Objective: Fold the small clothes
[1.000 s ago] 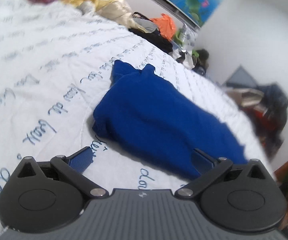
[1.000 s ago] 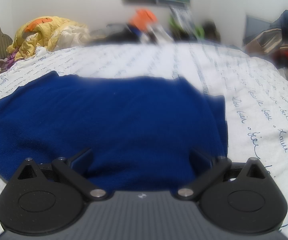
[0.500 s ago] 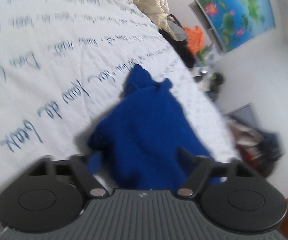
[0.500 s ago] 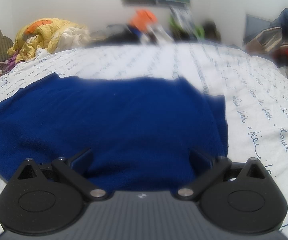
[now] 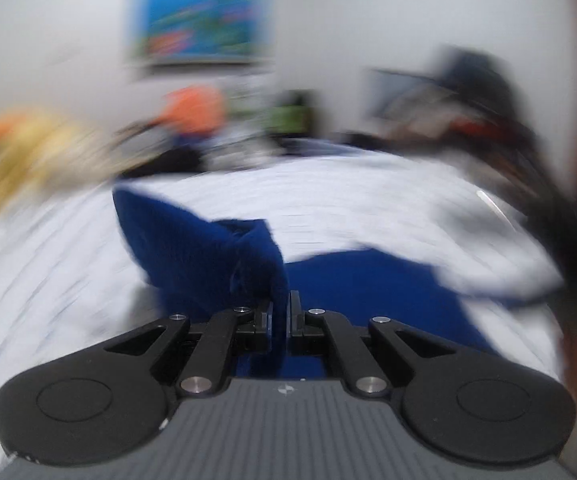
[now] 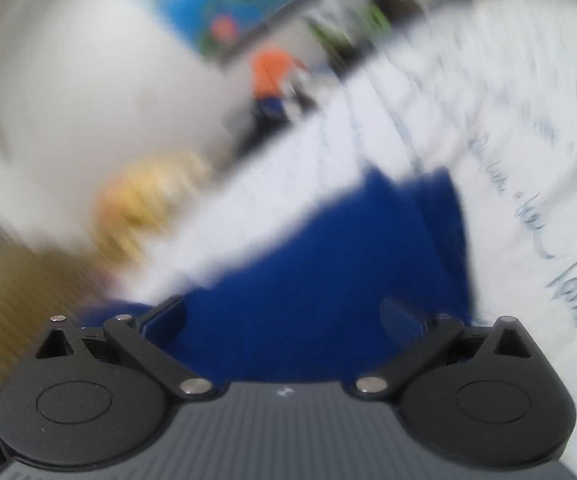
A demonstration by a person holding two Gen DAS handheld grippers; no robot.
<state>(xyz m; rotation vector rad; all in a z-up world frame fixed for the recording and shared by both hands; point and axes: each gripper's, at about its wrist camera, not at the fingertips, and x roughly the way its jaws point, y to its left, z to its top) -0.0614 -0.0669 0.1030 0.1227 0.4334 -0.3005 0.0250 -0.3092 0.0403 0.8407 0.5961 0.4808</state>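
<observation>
One fold underway, none finished: left gripper pinches raised edge of blue garment, rest lying on bed. Right gripper spread above garment, gripping nothing.

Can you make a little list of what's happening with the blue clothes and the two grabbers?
clothing: blue garment, one part lifted, the rest lying on the bed
surface: white bedsheet with blue writing
left gripper: shut, pinching blue fabric
right gripper: open, over the blue garment, holding nothing
background: blue picture on the wall
image: blurry
</observation>
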